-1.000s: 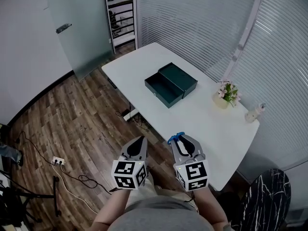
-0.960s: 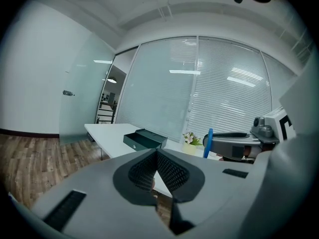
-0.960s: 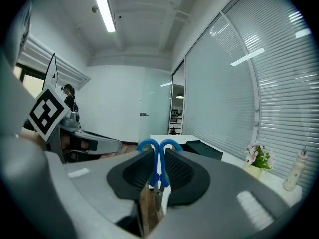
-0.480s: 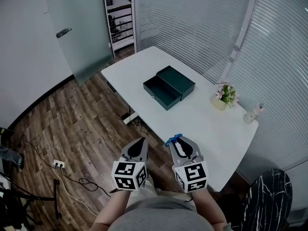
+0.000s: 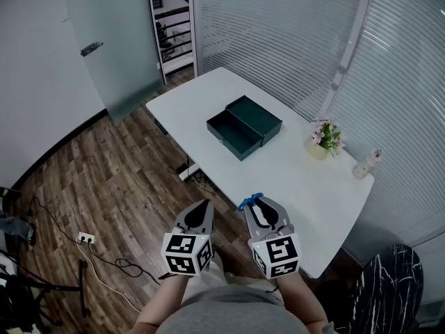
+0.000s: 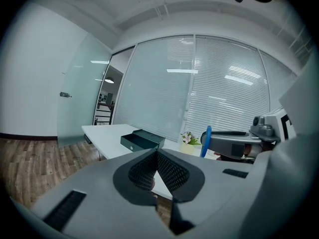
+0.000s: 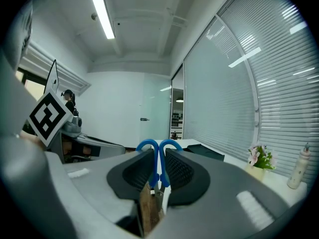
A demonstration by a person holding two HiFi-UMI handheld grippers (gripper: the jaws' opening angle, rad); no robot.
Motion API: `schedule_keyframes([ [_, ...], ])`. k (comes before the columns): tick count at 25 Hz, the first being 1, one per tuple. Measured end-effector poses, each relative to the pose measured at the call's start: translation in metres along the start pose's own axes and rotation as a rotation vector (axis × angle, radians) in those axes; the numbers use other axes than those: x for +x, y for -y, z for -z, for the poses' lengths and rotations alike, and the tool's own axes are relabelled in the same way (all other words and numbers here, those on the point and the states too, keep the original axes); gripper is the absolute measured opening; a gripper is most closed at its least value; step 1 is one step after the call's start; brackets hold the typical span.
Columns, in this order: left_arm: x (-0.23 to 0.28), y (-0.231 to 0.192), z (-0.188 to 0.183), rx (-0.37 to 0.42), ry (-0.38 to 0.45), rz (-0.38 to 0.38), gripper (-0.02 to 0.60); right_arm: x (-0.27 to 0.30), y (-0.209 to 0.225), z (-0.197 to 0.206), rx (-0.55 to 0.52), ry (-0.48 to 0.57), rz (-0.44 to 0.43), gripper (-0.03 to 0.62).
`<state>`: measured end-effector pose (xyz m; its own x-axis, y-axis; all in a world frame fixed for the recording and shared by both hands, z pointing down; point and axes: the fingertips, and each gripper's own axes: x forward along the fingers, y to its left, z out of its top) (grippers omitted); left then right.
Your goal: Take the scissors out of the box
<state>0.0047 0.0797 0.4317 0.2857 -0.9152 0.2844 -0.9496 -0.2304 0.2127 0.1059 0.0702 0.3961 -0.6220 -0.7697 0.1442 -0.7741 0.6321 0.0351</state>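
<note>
the white table (image 5: 292,176) is carrying the open green box (image 5: 243,126), sitting well apart from both grippers. the right gripper (image 5: 259,202) is clamping the scissors (image 7: 159,159) between its pads, blue handles poking past the tips, out of the box by the table's near edge. the left gripper (image 5: 202,206) is hanging beside it, jaws closed together, empty.

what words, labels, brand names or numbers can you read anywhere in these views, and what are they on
No readable words, numbers or brand names in any view.
Left marker cube and right marker cube: black-and-white square code patterns only, no letters.
Bottle: any label is too small to read.
Green box: no print visible.
</note>
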Motion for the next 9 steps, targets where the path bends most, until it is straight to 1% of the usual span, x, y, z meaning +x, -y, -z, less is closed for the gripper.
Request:
schedule_keyframes([
  [9,0.0001,-0.0007,-0.0019,0.003,-0.003,0.002,0.0,-0.0002,-0.0002,-0.0036,0.003,0.003,0.003,0.086],
])
